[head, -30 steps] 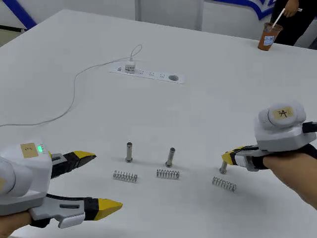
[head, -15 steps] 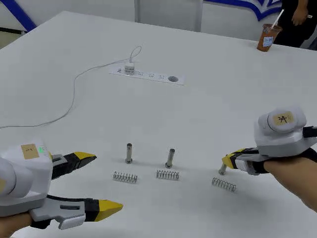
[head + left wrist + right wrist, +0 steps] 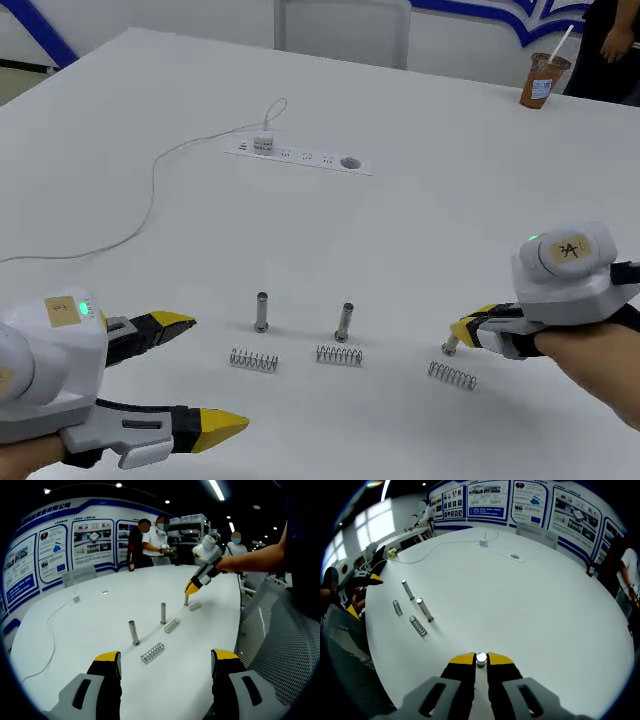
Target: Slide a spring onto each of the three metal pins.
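1. Between the closed jaws of the right gripper [image 3: 481, 660] sits the top of the end pin [image 3: 451, 346]. The grip is high on the pin, so a sideways pull or a tilted lift would likely topple it.
2. Just below those jaws lies the end spring [image 3: 452, 374], loose on the white table [image 3: 430, 230]. While the jaws cover the pin's top, no spring can slide on; that grip probably has to move lower or let go.
3. Ahead of the left gripper [image 3: 166, 657], whose jaws stand wide apart and empty, are the nearest spring [image 3: 152, 652] and the nearest pin [image 3: 133, 632]. Further along are the middle spring [image 3: 172, 625] and the middle pin [image 3: 163, 613]. All three pins are bare.
4. Each spring is small and round, so it may roll off when nudged or spring out of a hard pinch. A jaw sweeping in low for one could also knock the upright pin just behind it.
5. Well beyond both grippers lie a power strip [image 3: 300, 156] with its cable [image 3: 150, 190], and a drink cup [image 3: 541, 78] near the table's far edge. None of these stands in the way.
6. Past the right gripper, in the left gripper view, people stand behind the table, well apart from the work.
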### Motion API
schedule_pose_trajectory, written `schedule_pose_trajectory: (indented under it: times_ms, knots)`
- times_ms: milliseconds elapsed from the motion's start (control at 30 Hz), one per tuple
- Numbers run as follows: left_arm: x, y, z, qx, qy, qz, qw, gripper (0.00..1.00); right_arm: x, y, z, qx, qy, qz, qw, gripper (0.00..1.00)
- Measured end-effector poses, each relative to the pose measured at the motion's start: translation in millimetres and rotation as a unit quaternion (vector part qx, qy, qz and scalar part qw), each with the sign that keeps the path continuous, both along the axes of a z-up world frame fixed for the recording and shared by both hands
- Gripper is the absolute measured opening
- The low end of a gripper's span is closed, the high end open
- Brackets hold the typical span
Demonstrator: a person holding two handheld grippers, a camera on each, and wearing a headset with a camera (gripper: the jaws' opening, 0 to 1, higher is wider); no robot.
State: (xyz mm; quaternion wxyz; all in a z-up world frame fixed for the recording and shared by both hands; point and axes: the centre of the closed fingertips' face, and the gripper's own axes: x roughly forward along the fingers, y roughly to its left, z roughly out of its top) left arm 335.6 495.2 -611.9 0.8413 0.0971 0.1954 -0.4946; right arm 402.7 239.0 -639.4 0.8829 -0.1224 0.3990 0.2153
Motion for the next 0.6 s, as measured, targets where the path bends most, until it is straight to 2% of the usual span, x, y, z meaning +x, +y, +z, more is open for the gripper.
schedule_pose_trajectory:
  times_ms: [300,600]
  knots:
    - [0.0,-0.3,0.5,0.000,0.000,-0.001,1.0000,0.75,-0.3,1.0,-0.9,0.000,-0.001,0.006,1.0000,0.11]
    - [0.5,-1.1,1.8,-0.002,-0.003,-0.003,1.0000,0.75,-0.6,0.4,5.3,-0.005,-0.014,0.010,0.9998,0.19]
